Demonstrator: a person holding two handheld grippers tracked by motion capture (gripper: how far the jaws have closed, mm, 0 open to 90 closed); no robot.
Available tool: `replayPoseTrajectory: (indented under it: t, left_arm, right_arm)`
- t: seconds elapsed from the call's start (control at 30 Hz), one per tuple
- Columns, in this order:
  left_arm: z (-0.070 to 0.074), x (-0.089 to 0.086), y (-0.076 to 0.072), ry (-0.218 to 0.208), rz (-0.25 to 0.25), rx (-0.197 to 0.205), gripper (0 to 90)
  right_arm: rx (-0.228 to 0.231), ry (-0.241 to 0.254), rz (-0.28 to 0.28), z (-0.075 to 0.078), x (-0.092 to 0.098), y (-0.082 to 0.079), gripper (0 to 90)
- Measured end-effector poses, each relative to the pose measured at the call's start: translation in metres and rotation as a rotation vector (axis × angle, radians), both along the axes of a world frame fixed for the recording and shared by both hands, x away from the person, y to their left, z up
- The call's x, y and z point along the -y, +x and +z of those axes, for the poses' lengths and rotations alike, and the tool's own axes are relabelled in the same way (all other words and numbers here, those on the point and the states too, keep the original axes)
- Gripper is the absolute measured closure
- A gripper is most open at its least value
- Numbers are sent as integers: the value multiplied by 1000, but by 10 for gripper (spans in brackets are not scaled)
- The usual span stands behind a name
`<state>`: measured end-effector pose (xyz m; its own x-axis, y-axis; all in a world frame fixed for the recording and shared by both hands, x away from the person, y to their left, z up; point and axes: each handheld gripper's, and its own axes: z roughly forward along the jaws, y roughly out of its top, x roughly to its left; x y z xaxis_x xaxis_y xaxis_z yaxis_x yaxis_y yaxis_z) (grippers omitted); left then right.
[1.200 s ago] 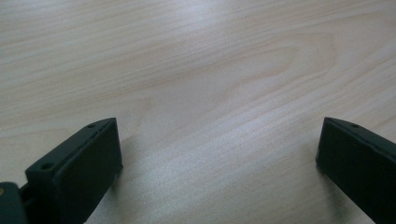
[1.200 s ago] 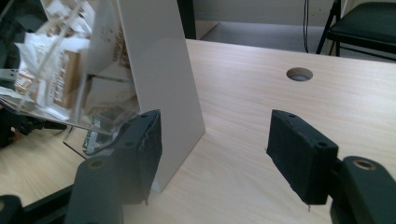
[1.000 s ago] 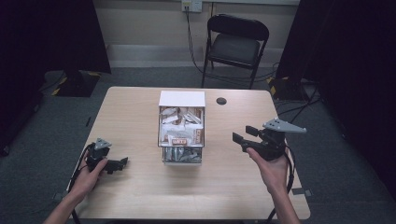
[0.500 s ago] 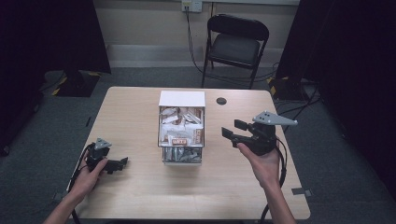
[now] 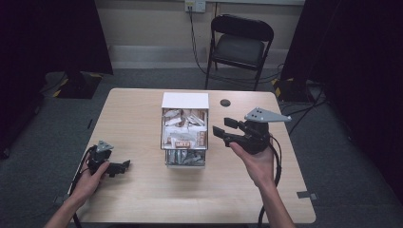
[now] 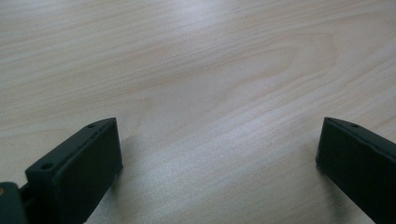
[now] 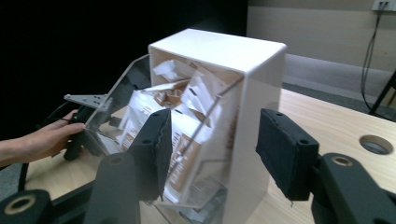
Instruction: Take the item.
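- High view: the box of packets stands mid-frame on the table. Right gripper hovers just right of it, jaws partly apart and just been closing, nothing between them. Left gripper rests lower left.
- Left gripper view: jaws wide over bare wood.
- Right gripper view: box centre, beyond the jaws.

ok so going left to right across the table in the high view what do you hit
left gripper resting on the table, open → white dispenser box stuffed with packets → right gripper, held up beside the box, jaws just been closing with nothing between them
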<state>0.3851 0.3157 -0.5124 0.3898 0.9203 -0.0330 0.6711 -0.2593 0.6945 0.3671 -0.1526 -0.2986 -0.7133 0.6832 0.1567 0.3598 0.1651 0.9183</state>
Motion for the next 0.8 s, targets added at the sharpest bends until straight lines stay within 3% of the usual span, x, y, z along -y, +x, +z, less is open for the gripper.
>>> replayPoseTrajectory:
  t: [0.43, 0.8]
  left_arm:
    - [0, 0, 0, 0, 0, 0, 0]
    - [0, 0, 0, 0, 0, 0, 0]
  right_arm:
    - [14, 31, 92, 9, -28, 3, 494]
    - [-9, 0, 166, 1, -60, 10, 534]
